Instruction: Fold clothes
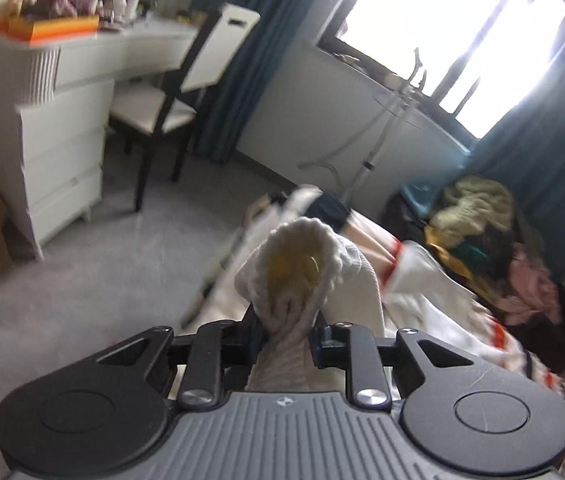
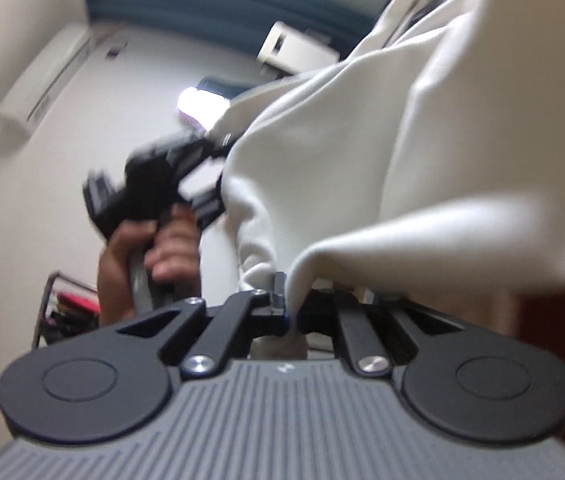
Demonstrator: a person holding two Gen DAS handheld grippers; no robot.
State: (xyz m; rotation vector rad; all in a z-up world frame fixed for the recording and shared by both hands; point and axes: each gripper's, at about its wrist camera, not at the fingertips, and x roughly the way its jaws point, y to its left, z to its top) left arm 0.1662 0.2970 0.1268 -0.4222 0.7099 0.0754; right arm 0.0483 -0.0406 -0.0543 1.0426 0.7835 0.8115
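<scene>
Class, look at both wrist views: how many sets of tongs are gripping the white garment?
2. The left tongs pinch a bunched fold of the white garment above the bed. The right tongs clamp its hanging edge, with the left tongs visible beyond.

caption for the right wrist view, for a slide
Right gripper pinching a white garment held aloft, the left gripper gripping its far edge.

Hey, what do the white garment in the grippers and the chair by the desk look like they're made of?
The white garment looks like soft, matte fleece or sweatshirt cotton: thick rounded folds, with a ribbed knit edge bunched in the left gripper. The chair seems to be dark wood or painted wood with a smooth, slightly glossy white padded seat and back, possibly faux leather.
</scene>
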